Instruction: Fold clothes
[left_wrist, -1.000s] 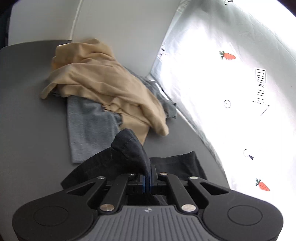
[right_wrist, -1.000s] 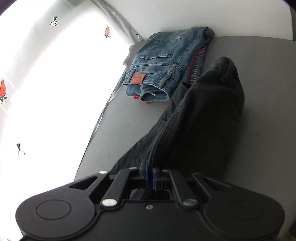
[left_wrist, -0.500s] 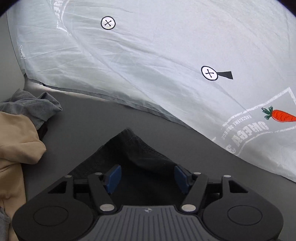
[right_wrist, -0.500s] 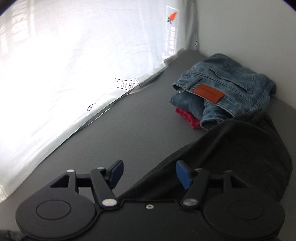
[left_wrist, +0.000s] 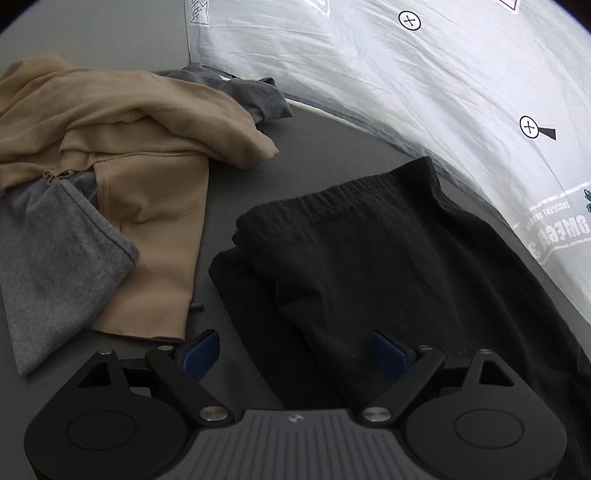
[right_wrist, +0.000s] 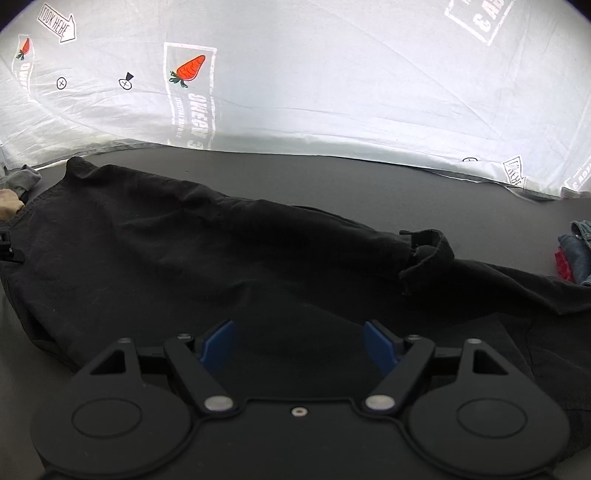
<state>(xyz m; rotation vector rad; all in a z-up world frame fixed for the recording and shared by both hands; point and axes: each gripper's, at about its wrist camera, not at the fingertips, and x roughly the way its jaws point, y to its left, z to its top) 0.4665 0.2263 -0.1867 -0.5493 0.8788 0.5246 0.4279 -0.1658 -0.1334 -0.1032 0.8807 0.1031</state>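
One black garment (left_wrist: 369, 258) spread flat on grey surface (left_wrist: 332, 147), filling centre and right of left view. Left gripper (left_wrist: 295, 354) and right gripper (right_wrist: 299, 345) above it, jaws just opened wide, pads clamping nothing. Tan garment (left_wrist: 140, 155) and grey garment (left_wrist: 55, 251) heaped upper left; folded jeans (right_wrist: 580, 247) at right edge of right view.

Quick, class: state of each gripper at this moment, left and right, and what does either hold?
Left gripper: open, jaws just widened, holding nothing; black garment lies beneath.
Right gripper: open, jaws just widened, holding nothing; same garment below.
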